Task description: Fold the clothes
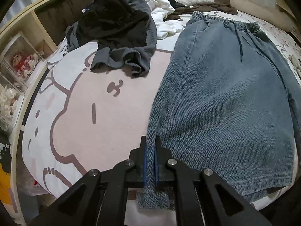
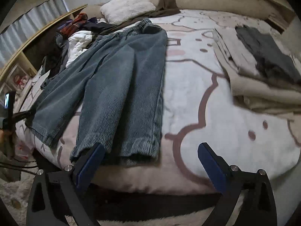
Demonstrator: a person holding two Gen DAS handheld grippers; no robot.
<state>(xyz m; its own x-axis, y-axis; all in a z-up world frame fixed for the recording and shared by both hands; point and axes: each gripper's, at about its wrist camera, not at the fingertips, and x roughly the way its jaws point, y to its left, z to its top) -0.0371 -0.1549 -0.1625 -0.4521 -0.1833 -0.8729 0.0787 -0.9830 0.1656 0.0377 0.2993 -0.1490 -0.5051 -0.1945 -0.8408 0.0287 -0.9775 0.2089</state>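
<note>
Trousers (image 2: 120, 86): blue-grey, herringbone weave, thick and soft; flat on the bed (image 2: 197, 98), elastic waist toward the pillow (image 2: 128, 5), legs toward the near edge, left leg splayed outward.
Left gripper (image 1: 150, 162): fingers clamped on the left leg's hem edge, cloth bunched between the blue pads.
Right gripper (image 2: 150, 162): fingers wide apart, holding nothing, at the right leg's hem.
Step in hand: likely folding one leg over the other lengthwise.
Next move calls for: carrying the held hem across to the right leg, edges matched, cloth kept taut.
Heap (image 1: 116, 30): dark, white and brown clothes, crumpled, unfolded.
Stack (image 2: 263, 71): beige and grey pieces, folded, right side.
</note>
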